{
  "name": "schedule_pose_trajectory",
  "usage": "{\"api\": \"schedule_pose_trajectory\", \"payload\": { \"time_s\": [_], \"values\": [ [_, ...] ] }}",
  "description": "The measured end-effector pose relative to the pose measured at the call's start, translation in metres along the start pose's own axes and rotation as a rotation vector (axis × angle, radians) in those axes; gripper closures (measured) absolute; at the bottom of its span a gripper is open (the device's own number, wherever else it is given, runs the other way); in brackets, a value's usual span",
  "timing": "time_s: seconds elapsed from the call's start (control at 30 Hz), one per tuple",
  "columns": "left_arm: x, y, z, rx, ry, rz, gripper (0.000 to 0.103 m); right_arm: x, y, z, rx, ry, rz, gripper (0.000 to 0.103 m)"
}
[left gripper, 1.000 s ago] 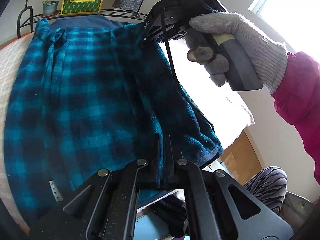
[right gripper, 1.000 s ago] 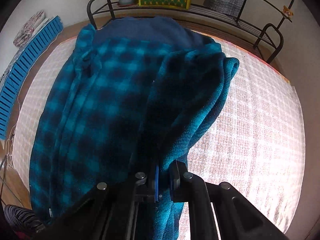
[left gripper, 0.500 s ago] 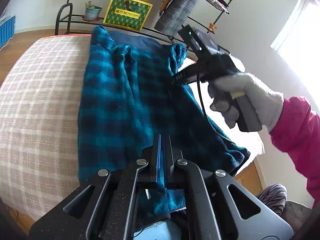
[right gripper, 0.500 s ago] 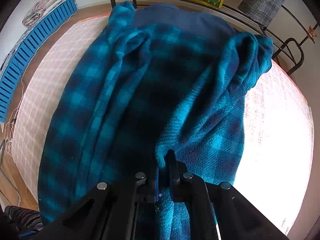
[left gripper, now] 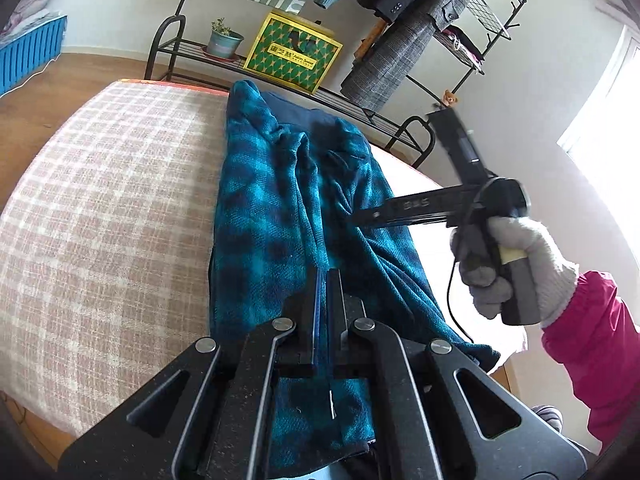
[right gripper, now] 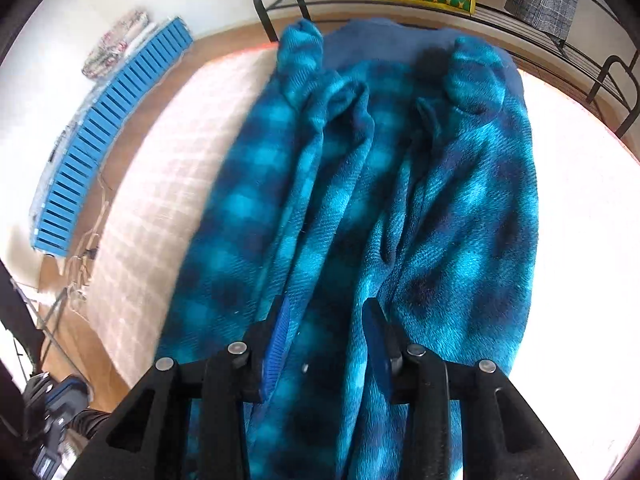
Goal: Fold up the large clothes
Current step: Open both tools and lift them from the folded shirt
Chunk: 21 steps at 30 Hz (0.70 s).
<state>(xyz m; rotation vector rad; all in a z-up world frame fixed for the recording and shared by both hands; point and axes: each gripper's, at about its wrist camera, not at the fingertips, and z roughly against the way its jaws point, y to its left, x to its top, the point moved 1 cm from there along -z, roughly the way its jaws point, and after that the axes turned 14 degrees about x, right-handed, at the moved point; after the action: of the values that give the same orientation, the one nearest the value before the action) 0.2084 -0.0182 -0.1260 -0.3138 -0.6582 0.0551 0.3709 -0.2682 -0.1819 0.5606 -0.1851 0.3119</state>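
A teal and dark-blue plaid fleece garment (left gripper: pixel 272 208) (right gripper: pixel 460 208) lies lengthwise on the checked bed cover (left gripper: pixel 100 200) (right gripper: pixel 160 200), both long sides folded in toward its middle. My left gripper (left gripper: pixel 325 276) is shut on the garment's near edge, at the end of a fold ridge. My right gripper (right gripper: pixel 326 306) hovers just over the cloth; its jaws are opening, with fabric below the gap and the blue pads (right gripper: pixel 276 336) not pressing on it. In the left wrist view the right gripper (left gripper: pixel 356 216) points at the garment's right fold, held by a gloved hand (left gripper: pixel 520 264).
Behind the bed stands a black metal rack (left gripper: pixel 168 36) with a yellow-green box (left gripper: pixel 292 56) and a potted plant (left gripper: pixel 224 40); coats hang above (left gripper: pixel 400 40). A blue slatted crate (right gripper: pixel 108 140) lies on the floor at left. A pink sleeve (left gripper: pixel 592 340) is at right.
The garment's right side was carried over and laid onto its middle. The right gripper's jaws went from shut on the cloth to apart. The left gripper swung round, still shut on the hem.
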Motion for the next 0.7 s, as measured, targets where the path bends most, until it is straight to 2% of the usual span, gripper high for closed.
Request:
{"api": "schedule_pose_trajectory", "payload": {
  "time_s": [0.13,0.23,0.33,0.5,0.6,0.7],
  "values": [
    [-0.003,-0.005,-0.001,-0.008,0.010,-0.012,0.103,-0.041,-0.022,0.060,-0.010,-0.092,-0.020,0.064],
    [-0.004,-0.009,-0.004,-0.011,0.018,-0.020,0.103,-0.073,-0.050,0.081,-0.058,-0.115,-0.069,0.070],
    [-0.006,-0.013,-0.006,-0.014,0.023,-0.029,0.103,-0.112,-0.073,0.089,-0.039,-0.127,-0.116,0.072],
    [-0.008,-0.016,-0.013,-0.008,0.040,-0.025,0.103,-0.156,-0.051,0.070,0.025,-0.124,-0.077,0.072],
    [-0.010,-0.017,-0.015,-0.002,0.044,-0.025,0.103,-0.174,-0.020,0.036,0.109,-0.067,-0.049,0.072],
    [-0.013,-0.018,-0.016,0.007,0.048,-0.029,0.103,-0.187,0.011,-0.003,0.069,0.014,0.055,0.072]
  ]
}}
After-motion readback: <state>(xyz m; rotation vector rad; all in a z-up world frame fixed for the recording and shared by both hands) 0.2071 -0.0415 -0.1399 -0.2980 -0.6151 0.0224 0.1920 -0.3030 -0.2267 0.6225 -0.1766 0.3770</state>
